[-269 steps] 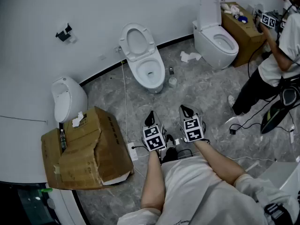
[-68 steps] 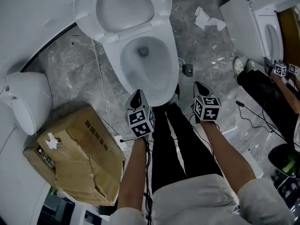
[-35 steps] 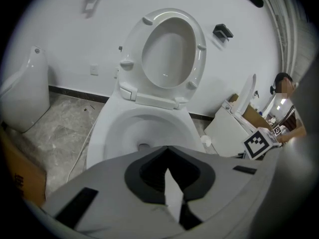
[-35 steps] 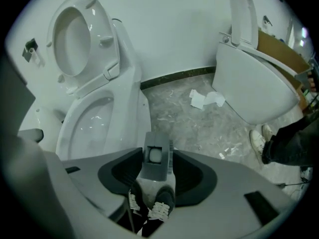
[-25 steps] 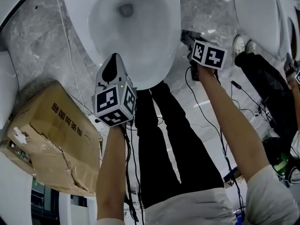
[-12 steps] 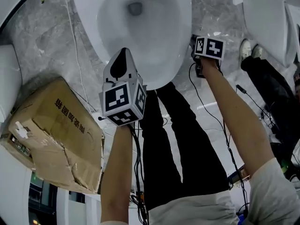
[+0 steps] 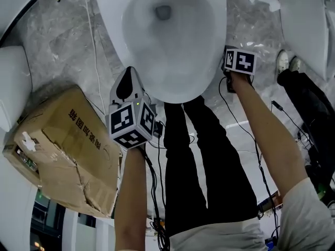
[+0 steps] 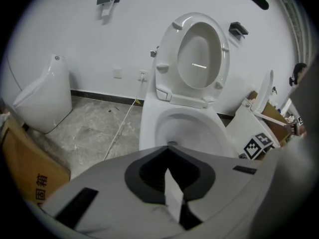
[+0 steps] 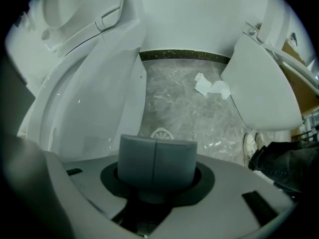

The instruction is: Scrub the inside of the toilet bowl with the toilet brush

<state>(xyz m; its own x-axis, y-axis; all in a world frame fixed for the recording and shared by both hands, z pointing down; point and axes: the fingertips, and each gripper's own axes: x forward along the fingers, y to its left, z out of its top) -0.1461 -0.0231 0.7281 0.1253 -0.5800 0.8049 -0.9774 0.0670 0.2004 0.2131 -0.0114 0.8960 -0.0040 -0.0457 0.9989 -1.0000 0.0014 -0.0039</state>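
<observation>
The white toilet bowl [image 7: 172,41] lies open below me, seat and lid raised [image 8: 199,54]. In the right gripper view a grey round handle top [image 9: 156,156], likely the toilet brush's, stands in the jaw opening, beside the bowl's outer wall [image 9: 84,98]. My right gripper [image 7: 238,61] points straight down at the bowl's right side. Its jaws are closing around that handle, and I see no pad pressing on it. My left gripper [image 7: 125,85] hovers at the bowl's front left, shut and holding nothing. No bristles show.
A torn cardboard box [image 7: 63,150] sits at the left, with a urinal [image 8: 42,98] beyond it. A cable [image 7: 94,46] runs along the floor left of the bowl. A second toilet [image 9: 264,88], crumpled paper [image 9: 212,87] and another person's shoes [image 7: 288,61] are at the right.
The right gripper has sunk lower beside the bowl. The left gripper has drifted back and left from the bowl's rim. The bowl sits further right in the head view.
</observation>
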